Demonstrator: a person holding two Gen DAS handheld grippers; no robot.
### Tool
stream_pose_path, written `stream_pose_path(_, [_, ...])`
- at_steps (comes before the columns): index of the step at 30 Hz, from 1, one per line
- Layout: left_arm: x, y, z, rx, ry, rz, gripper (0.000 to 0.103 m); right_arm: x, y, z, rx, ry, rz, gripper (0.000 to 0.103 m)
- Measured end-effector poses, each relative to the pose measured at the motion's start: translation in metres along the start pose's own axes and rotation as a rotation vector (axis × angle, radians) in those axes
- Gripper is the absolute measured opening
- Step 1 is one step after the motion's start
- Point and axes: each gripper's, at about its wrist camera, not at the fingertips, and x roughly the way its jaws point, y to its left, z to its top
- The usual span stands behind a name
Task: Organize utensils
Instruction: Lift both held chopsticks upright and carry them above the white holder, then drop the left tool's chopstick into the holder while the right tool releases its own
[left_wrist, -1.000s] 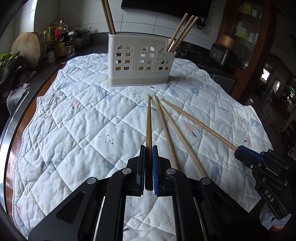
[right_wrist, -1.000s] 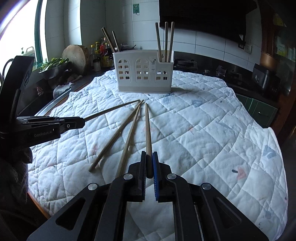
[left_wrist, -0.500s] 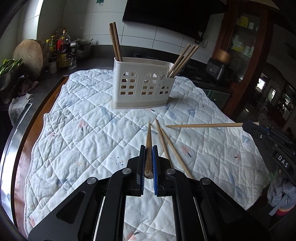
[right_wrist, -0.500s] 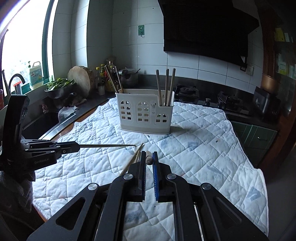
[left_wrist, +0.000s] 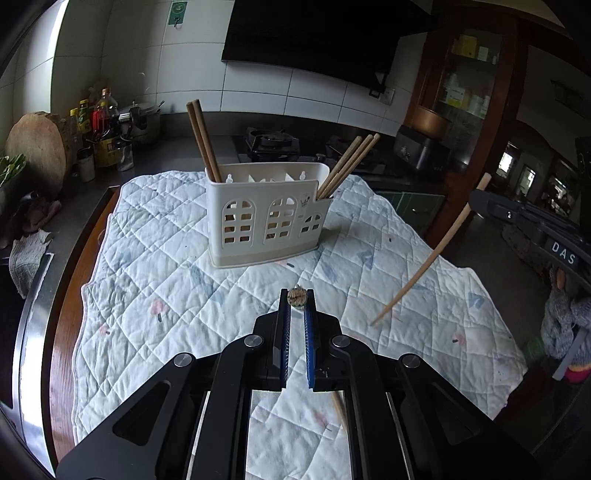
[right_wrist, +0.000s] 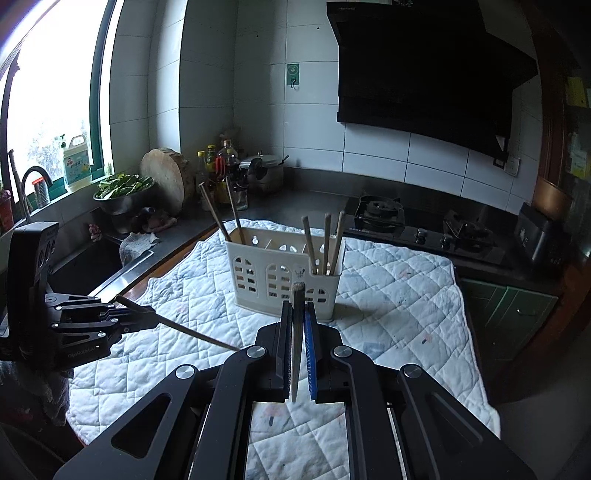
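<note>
Two raised tool-mounted fisheyes, both facing the shared utensil holder (left_wrist: 266, 214) from near, opposite sides.

Both tools are matte black plastic: the left hand-held gripper (left_wrist: 297, 306) and right hand-held gripper (right_wrist: 298, 312) each have angular arms with triangular cut-outs, round silver screws at the pivots, and blue ribbed pads (left_wrist: 309, 332) lining the fingers; white "DAS" lettering marks the right one's side, faint grey lettering the left's

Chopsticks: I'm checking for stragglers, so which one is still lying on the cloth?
The chopstick half hidden under the left gripper, flat on the quilted cloth. Each gripper holds one in the air, and five stand in the holder.
</note>
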Motion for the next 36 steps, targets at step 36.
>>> stream_pose_path(36, [-0.007, 0.016, 0.195, 0.05, -0.261, 0.138, 0.006, 0.105, -0.037, 0.146, 0.001, -0.162, -0.037, 0.007])
